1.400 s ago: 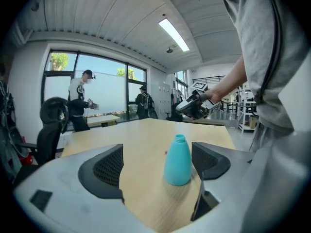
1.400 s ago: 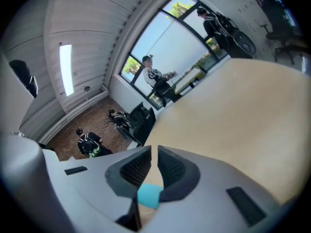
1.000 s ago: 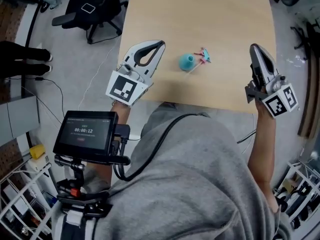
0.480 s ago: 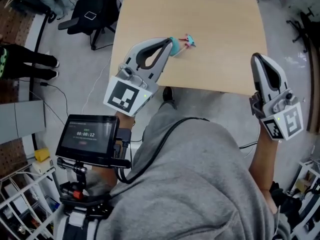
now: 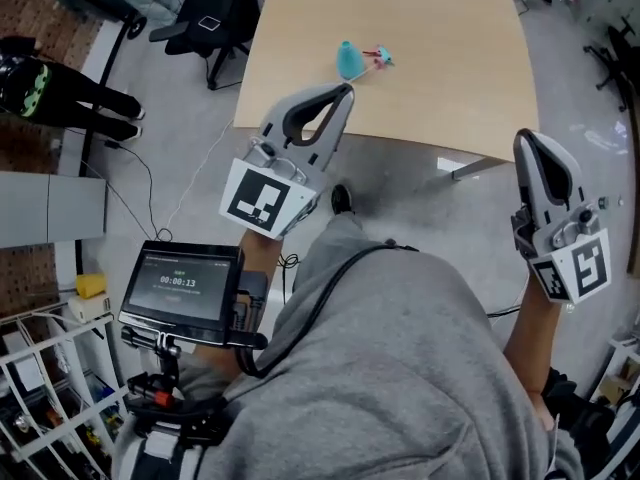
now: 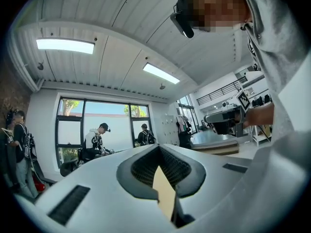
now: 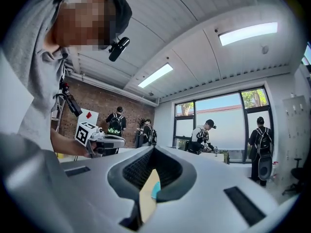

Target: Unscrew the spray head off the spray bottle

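Observation:
A small teal spray bottle [image 5: 349, 60] rests on the light wooden table [image 5: 440, 28], near its left front part. Its pink and teal spray head [image 5: 379, 58] lies to the right of the bottle; whether the two are joined I cannot tell. My left gripper [image 5: 345, 90] is shut and empty, its tip just short of the table's front edge, below the bottle. My right gripper [image 5: 530, 138] is shut and empty too, over the floor off the table's front right corner. A teal sliver of the bottle [image 7: 154, 191] shows through the right gripper's jaw loop.
A black office chair [image 5: 215, 18] stands left of the table, and a person's dark legs [image 5: 70, 88] are further left. A small screen [image 5: 182, 283] hangs at my chest. Cables cross the floor [image 5: 160, 198]. Several people [image 7: 204, 135] stand by the far windows.
Both grippers have drawn back from over the table to its front edge and beyond. The table and the bottle now lie further away. The bottle itself has stayed in place.

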Demonstrator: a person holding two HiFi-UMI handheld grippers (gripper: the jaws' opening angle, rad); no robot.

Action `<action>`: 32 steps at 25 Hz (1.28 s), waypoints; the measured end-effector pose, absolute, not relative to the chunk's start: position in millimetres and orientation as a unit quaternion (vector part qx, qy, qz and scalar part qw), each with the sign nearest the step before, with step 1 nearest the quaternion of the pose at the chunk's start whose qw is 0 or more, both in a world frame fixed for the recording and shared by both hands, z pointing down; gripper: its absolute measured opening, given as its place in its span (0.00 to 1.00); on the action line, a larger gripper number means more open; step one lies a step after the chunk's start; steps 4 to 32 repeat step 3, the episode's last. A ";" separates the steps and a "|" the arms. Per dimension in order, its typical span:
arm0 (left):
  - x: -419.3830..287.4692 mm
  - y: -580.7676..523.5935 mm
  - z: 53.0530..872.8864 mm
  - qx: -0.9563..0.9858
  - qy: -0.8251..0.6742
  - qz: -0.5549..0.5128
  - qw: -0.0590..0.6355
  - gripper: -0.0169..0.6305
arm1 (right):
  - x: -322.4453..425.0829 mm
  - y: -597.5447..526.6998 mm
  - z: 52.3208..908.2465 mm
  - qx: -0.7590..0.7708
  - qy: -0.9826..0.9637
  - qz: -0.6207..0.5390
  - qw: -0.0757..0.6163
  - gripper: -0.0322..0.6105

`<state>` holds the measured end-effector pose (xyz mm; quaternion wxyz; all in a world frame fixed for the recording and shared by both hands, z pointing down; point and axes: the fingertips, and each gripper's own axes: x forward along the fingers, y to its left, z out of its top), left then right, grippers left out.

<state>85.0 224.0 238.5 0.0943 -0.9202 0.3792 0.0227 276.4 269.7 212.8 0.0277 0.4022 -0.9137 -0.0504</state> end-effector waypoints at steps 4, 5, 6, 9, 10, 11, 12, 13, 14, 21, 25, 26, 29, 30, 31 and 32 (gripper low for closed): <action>78.2 251.6 228.3 -0.919 0.381 0.025 0.097 0.03 | 269.7 299.3 211.1 0.402 -0.914 -0.042 0.030 0.06; 78.2 251.6 228.3 -0.919 0.381 0.025 0.097 0.03 | 269.7 299.3 211.1 0.402 -0.914 -0.042 0.030 0.06; 78.2 251.6 228.3 -0.919 0.381 0.025 0.097 0.03 | 269.7 299.3 211.1 0.402 -0.914 -0.042 0.030 0.06; 78.2 251.6 228.3 -0.919 0.381 0.025 0.097 0.03 | 269.7 299.3 211.1 0.402 -0.914 -0.042 0.030 0.06; 78.2 251.6 228.3 -0.919 0.381 0.025 0.097 0.03 | 269.7 299.3 211.1 0.402 -0.914 -0.042 0.030 0.06; 78.2 251.6 228.3 -0.919 0.381 0.025 0.097 0.03 | 269.7 299.3 211.1 0.402 -0.914 -0.042 0.030 0.06; 78.2 251.6 228.3 -0.919 0.381 0.025 0.097 0.03 | 269.7 299.3 211.1 0.402 -0.914 -0.042 0.030 0.06; 78.2 251.6 228.3 -0.919 0.381 0.025 0.097 0.03 | 269.7 299.3 211.1 0.402 -0.914 -0.042 0.030 0.06; 78.2 251.6 228.3 -0.919 0.381 0.025 0.097 0.03 | 269.7 299.3 211.1 0.402 -0.914 -0.042 0.030 0.06; 78.2 251.6 228.3 -0.919 0.381 0.025 0.097 0.03 | 269.7 299.3 211.1 0.402 -0.914 -0.042 0.030 0.06; 78.2 251.6 228.3 -0.919 0.381 0.025 0.097 0.03 | 269.7 299.3 211.1 0.402 -0.914 -0.042 0.030 0.06; 78.2 251.6 228.3 -0.919 0.381 0.025 0.097 0.03 | 269.7 299.3 211.1 0.402 -0.914 -0.042 0.030 0.06; 78.2 251.6 228.3 -0.919 0.381 0.025 0.097 0.03 | 269.7 299.3 211.1 0.402 -0.914 -0.042 0.030 0.06; 78.2 251.6 228.3 -0.919 0.381 0.025 0.097 0.03 | 269.7 299.3 211.1 0.402 -0.914 -0.042 0.030 0.06; 78.2 251.6 228.3 -0.919 0.381 0.025 0.097 0.03 | 269.7 299.3 211.1 0.402 -0.914 -0.042 0.030 0.06; 78.2 251.6 228.3 -0.919 0.381 0.025 0.097 0.03 | 269.7 299.3 211.1 0.402 -0.914 -0.042 0.030 0.06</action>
